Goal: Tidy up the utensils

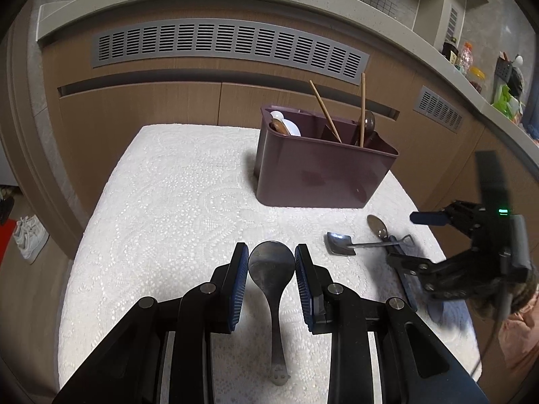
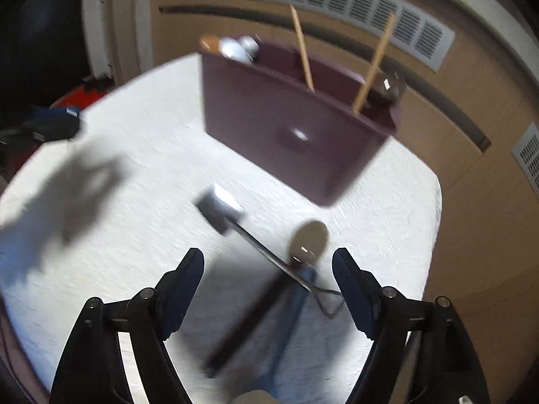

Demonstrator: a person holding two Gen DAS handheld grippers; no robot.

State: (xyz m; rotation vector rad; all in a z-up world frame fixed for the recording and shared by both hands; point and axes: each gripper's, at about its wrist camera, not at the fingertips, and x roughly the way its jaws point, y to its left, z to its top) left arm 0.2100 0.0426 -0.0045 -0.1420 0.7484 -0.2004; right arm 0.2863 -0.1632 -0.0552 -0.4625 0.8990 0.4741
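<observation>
A large metal spoon (image 1: 272, 269) lies on the white table cloth (image 1: 175, 202) with its bowl between the pads of my left gripper (image 1: 271, 262); the pads touch or nearly touch the bowl's sides. A maroon utensil holder (image 1: 316, 165) stands at the far right with chopsticks (image 1: 325, 111) and spoons in it. My right gripper (image 2: 267, 266) is wide open above a blue-handled spoon (image 2: 308, 240) and a small shovel-shaped spoon (image 2: 222, 210). That gripper also shows in the left wrist view (image 1: 401, 235).
Wooden cabinets with grey vents (image 1: 229, 45) stand just behind the table. A counter (image 1: 471, 77) with bottles runs along the right. Shoes (image 1: 28, 235) lie on the floor to the left. The table edge (image 2: 434, 235) is close on the right.
</observation>
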